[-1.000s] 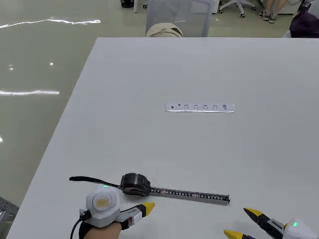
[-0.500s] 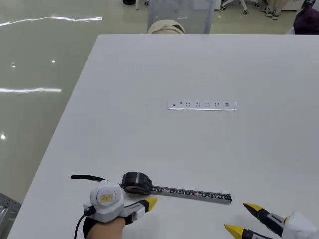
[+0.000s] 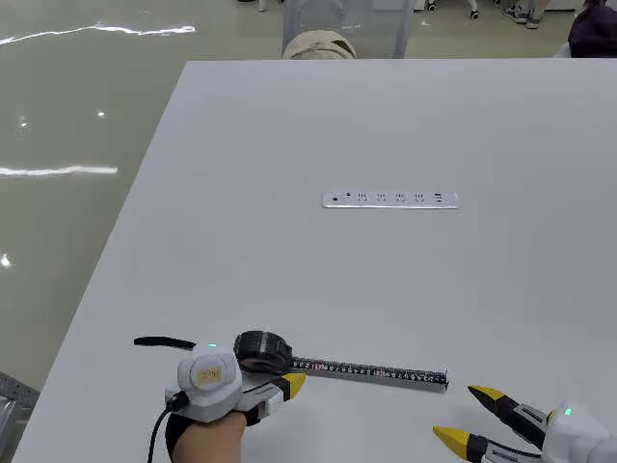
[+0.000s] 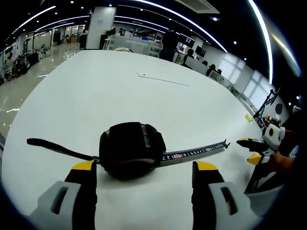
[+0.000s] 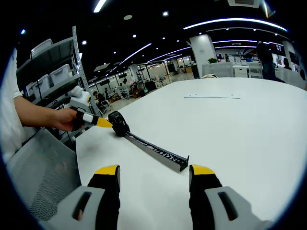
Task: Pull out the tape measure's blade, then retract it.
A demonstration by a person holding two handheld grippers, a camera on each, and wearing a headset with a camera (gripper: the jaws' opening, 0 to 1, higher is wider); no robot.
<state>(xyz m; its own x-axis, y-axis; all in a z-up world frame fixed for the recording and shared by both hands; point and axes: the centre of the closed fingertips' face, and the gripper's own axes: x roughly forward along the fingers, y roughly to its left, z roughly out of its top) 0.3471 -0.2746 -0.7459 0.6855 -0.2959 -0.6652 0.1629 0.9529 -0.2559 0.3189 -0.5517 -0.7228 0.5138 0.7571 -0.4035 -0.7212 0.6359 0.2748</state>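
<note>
A black tape measure (image 3: 262,352) lies near the white table's front edge with its blade (image 3: 371,371) drawn out to the right and a black strap (image 3: 162,342) trailing left. My left gripper (image 3: 280,388) is open just in front of the case (image 4: 130,147), which sits a little ahead of its yellow-tipped fingers (image 4: 84,167). My right gripper (image 3: 469,417) is open too, a short way in front of the blade's hooked end (image 3: 442,378). In the right gripper view the blade tip (image 5: 183,164) lies between and just beyond the fingers (image 5: 108,171), untouched.
A white power strip (image 3: 389,200) lies flat in the middle of the table (image 3: 386,125). The table's left edge drops to a shiny floor (image 3: 67,145). A chair back (image 3: 320,40) stands at the far edge. A mesh chair (image 5: 43,177) is beside the right gripper.
The left gripper has crept forward, closer to the tape measure's case. The right gripper stays open near the blade tip. The head view has shifted slightly.
</note>
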